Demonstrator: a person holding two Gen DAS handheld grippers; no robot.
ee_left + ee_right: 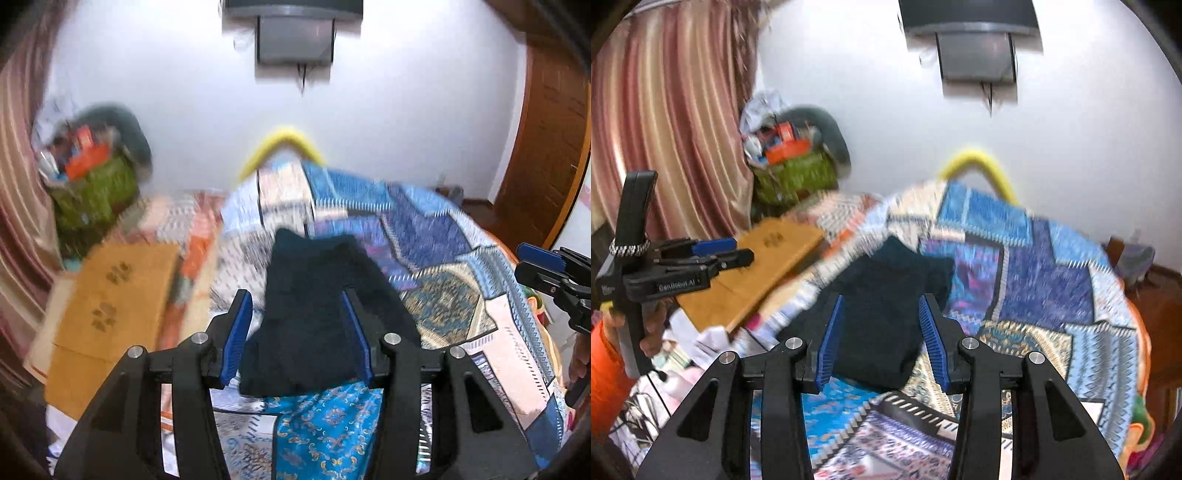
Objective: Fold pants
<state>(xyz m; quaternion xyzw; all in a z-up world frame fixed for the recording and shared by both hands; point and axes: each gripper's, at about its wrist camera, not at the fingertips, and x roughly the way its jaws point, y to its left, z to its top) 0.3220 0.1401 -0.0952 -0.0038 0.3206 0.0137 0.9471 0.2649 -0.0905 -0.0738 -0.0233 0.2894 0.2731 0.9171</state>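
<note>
The dark navy pants (317, 314) lie folded into a compact stack on the patchwork quilt (443, 236) of the bed. My left tongs (301, 332) and right tongs (882, 339) both stand apart and empty above the stack. I judge the fabric soft, light and limp; grip at folded edges or corners, through all layers.

White wall (886, 110), pink curtain (665, 110), patchwork bedspread (1052, 266), wooden door (546, 129)
</note>
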